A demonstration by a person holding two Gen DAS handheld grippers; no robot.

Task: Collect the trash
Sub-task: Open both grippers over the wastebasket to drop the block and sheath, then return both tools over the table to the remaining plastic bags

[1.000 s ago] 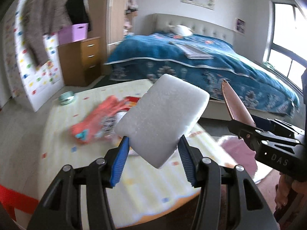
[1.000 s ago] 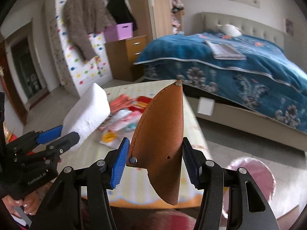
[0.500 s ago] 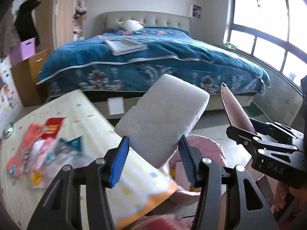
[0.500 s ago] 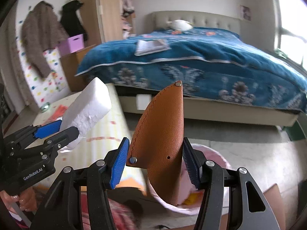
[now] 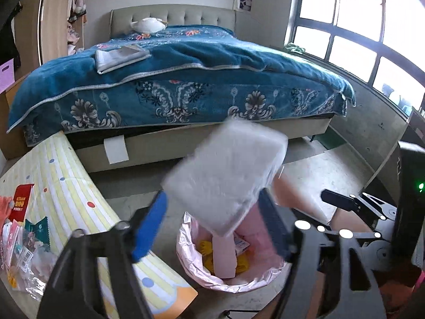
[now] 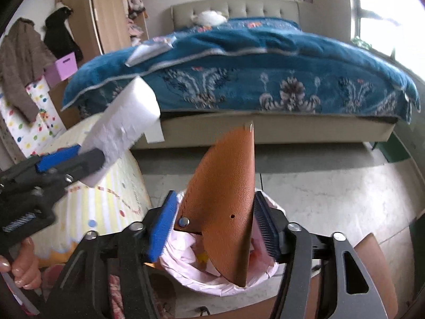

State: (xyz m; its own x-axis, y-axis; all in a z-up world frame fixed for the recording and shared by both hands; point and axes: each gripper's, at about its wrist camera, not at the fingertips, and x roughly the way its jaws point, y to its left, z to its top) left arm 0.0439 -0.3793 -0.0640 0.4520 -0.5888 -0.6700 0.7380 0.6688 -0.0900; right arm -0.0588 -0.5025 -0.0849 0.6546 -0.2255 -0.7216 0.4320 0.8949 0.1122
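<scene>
two handheld grippers hang over a pink-lined trash bin (image 5: 233, 263) on a bedroom floor, with a blue-covered bed (image 5: 172, 79) at twelve o'clock.

the left gripper (image 5: 212, 228) has its jaws opening; a white foam block (image 5: 225, 170) sits between them, blurred, and the pads appear clear of its sides, so it looks released above the bin. the right gripper (image 6: 213, 228) also has its jaws opening, with a brown leather sheath (image 6: 225, 202) between them, point down over the bin's mouth; gaps show on both sides of it.

risks, as a judgement: the foam block is light and broad, and it is tilted toward two o'clock, so it could catch the bin rim or bounce out onto the floor. the sheath is long and could strike the liner edge and tip over the side. both pieces fall at once toward the same opening, so they may knock each other off course.

more trash, snack wrappers (image 5: 24, 228), lies on a striped mat (image 5: 77, 186) at nine o'clock, well apart from the bin.

hard to make out: motion blur smears the foam's edges, so contact with the pads is uncertain. the bin's base is cut off by the gripper bodies, and its contents are only partly visible, yellow and pink scraps.
</scene>
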